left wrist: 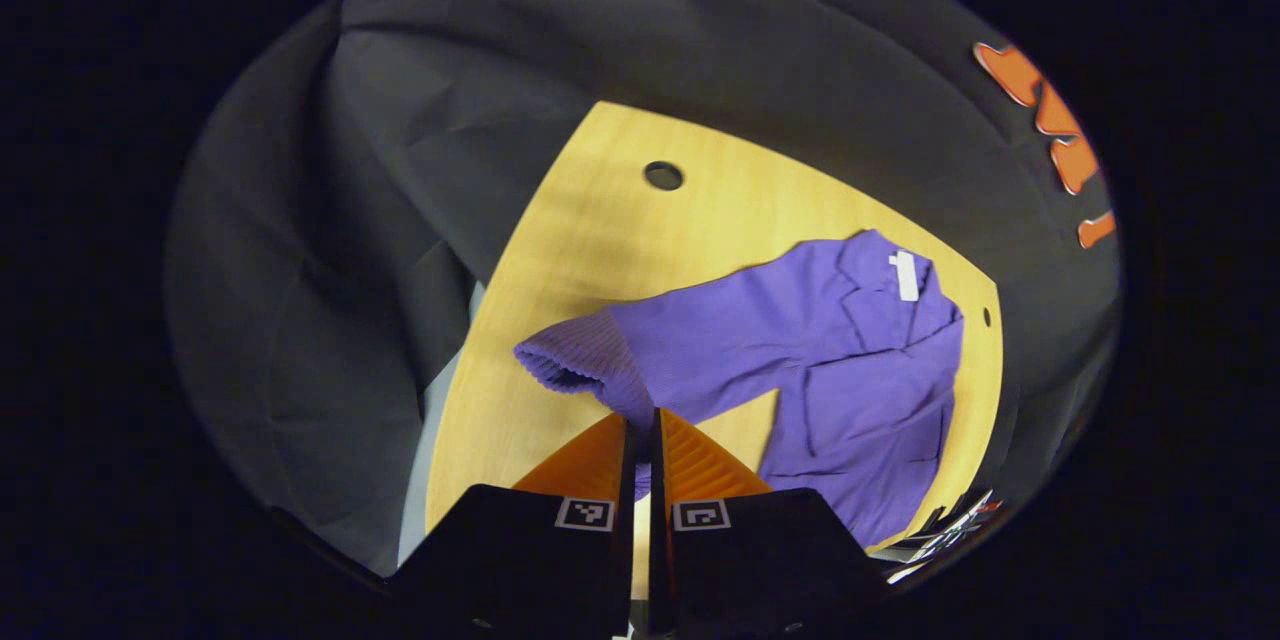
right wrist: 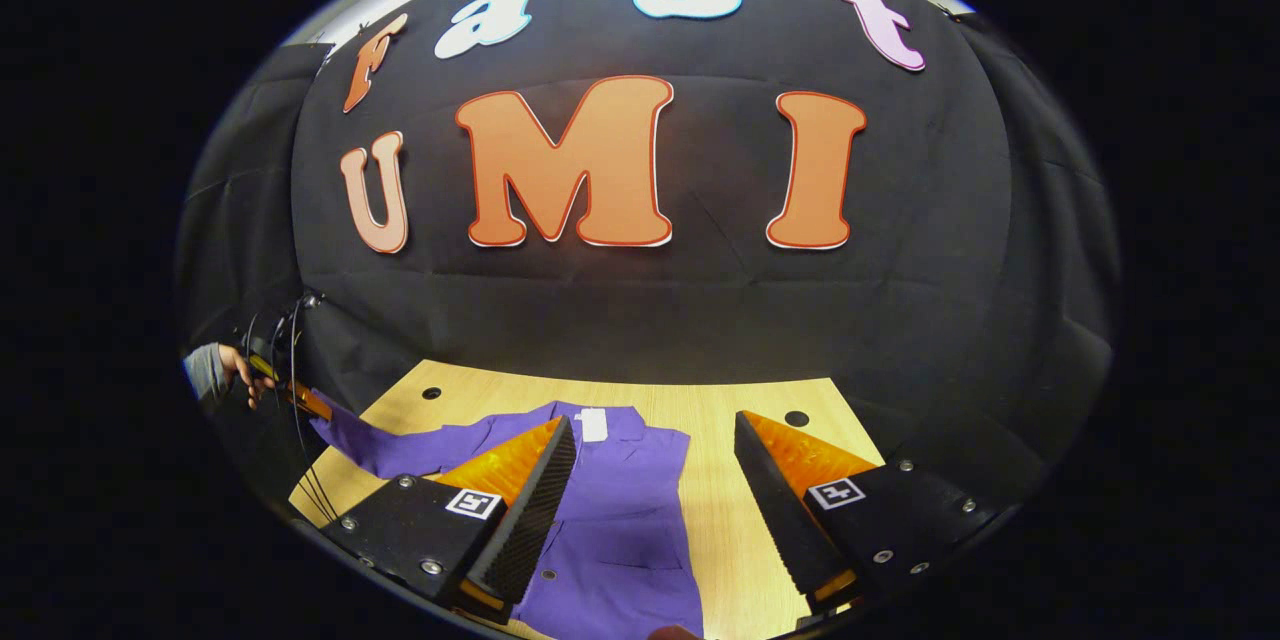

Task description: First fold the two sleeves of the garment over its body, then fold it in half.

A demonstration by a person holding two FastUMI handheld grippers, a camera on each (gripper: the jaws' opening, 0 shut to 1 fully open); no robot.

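Purple shirt (left wrist: 860, 380) lies on the wooden table (left wrist: 600, 220), collar with its white neck tag (left wrist: 904, 275) toward the booth's back wall, body mostly flat. One sleeve (left wrist: 620, 350) is drawn out sideways from the body, ribbed cuff at its far end, lifted off the tabletop in the left gripper view. Left gripper (left wrist: 641, 450): fingers pressed together on the sleeve fabric just behind the cuff, cloth showing between them. In the right gripper view that same sleeve (right wrist: 370, 445) stretches away from the shirt (right wrist: 620, 520) toward a hand (right wrist: 235, 370) at the table's edge. Right gripper (right wrist: 655, 490): fingers spread wide, holding nothing, hovering above the shirt body near the collar. Judgement: first sleeve fold is under way, nothing yet laid over the body. To do it well, carry the cuff in an arc across the shirt toward the opposite side, keeping the fabric lightly taut so the crease falls at the shoulder seam; lower before letting go, so the sleeve lands flat. The free right gripper could pin the body near the shoulder to stop the shirt sliding.
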